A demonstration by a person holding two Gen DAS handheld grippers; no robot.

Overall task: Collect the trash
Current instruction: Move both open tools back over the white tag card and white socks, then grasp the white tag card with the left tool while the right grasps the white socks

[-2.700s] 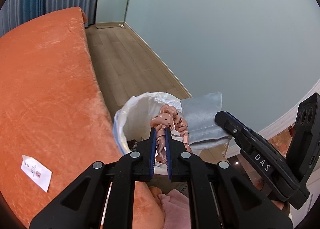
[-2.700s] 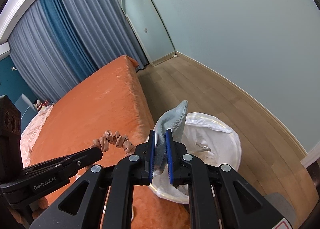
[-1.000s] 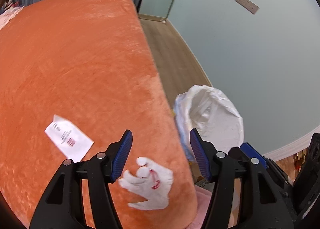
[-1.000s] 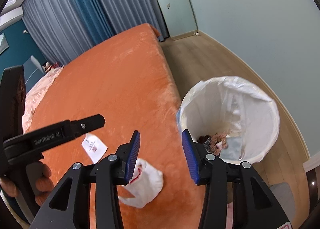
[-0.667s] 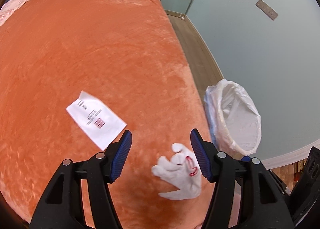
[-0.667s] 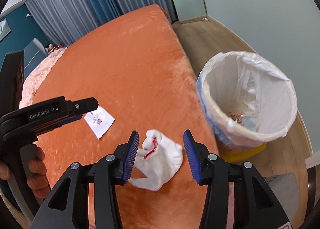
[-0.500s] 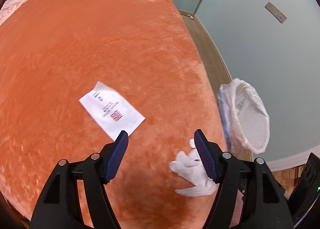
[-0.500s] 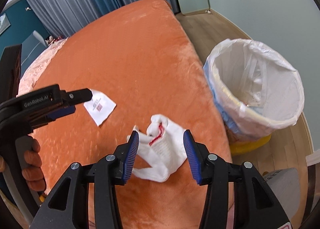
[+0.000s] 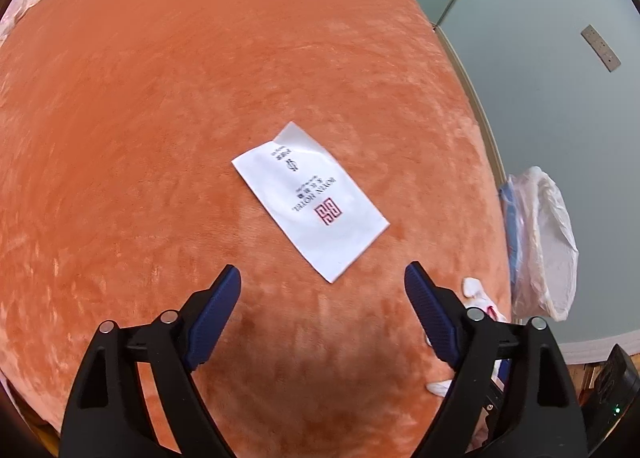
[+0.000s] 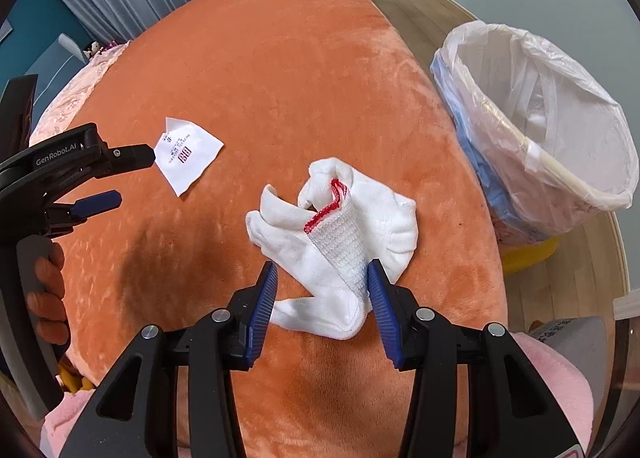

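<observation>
Both grippers are dropping toward the orange blanket (image 9: 168, 105), away from the bin where they were hovering before, and the pink scrunchie and grey cloth they were carrying are no longer in the jaws. Blanket is filling most of both views. Trash bin (image 10: 560, 161) with its white liner is standing on the wood floor just beside the bed edge, to the right. Left gripper (image 9: 322, 284) is hanging over the blanket with jaws spread wide, having just been opening further, nothing between them; the white paper slip (image 9: 310, 197) with red logo is lying flat just ahead of its tips, not touched. Right gripper (image 10: 322, 278) is sitting with jaws about half open, straddling the near end of the crumpled white glove (image 10: 340, 234) with red trim; right pad looks against the cuff, but I cannot tell if it is pressing. Glove is resting on the blanket near the bed edge, between slip and bin.
</observation>
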